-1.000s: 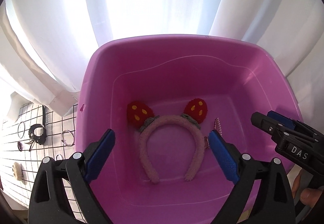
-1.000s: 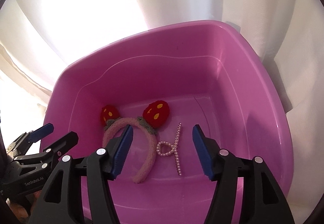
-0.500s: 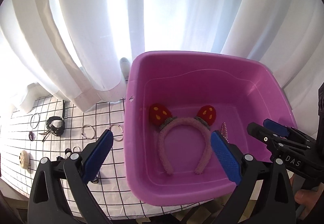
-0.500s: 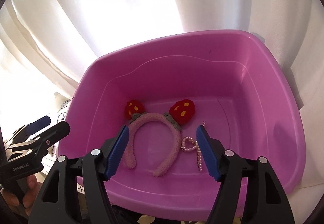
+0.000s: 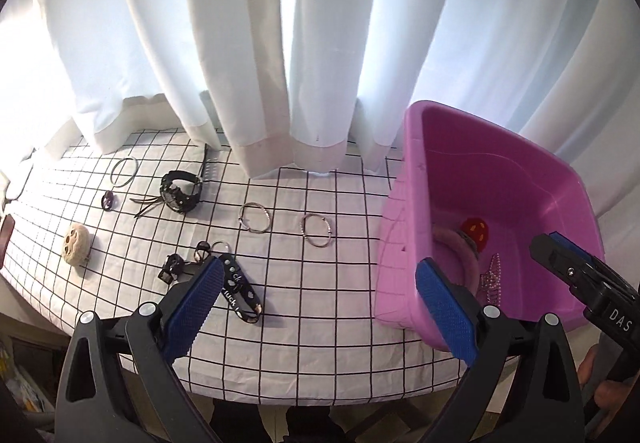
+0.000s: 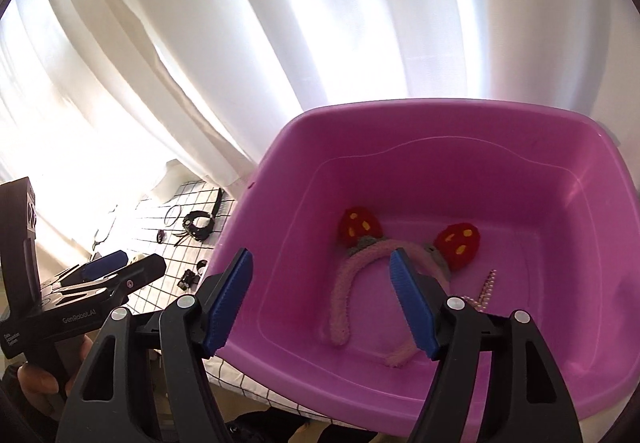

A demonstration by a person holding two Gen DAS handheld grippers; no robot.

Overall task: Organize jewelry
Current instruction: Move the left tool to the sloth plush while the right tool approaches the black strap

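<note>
A white curtain (image 5: 320,43) hung behind your table, its checked cloth (image 5: 320,303) bearing the pink tub (image 6: 460,131) at the right. In the tub lay the fuzzy headband (image 6: 360,263) and a pearl necklace (image 6: 486,289). Your left gripper (image 5: 320,295) hovered with fingers apart, empty. Your right gripper (image 6: 324,291) had just been opening, nothing between its fingers. Bangles (image 5: 255,217), a watch (image 5: 180,191) and a strap (image 5: 240,289) lay on the cloth.

Fuzzy headband (image 6: 362,263), pearl necklace (image 6: 486,289), in pink tub (image 6: 440,131)

Both wrist views look steeply down, sharing the pink tub (image 5: 404,203) (right's nearer).
</note>
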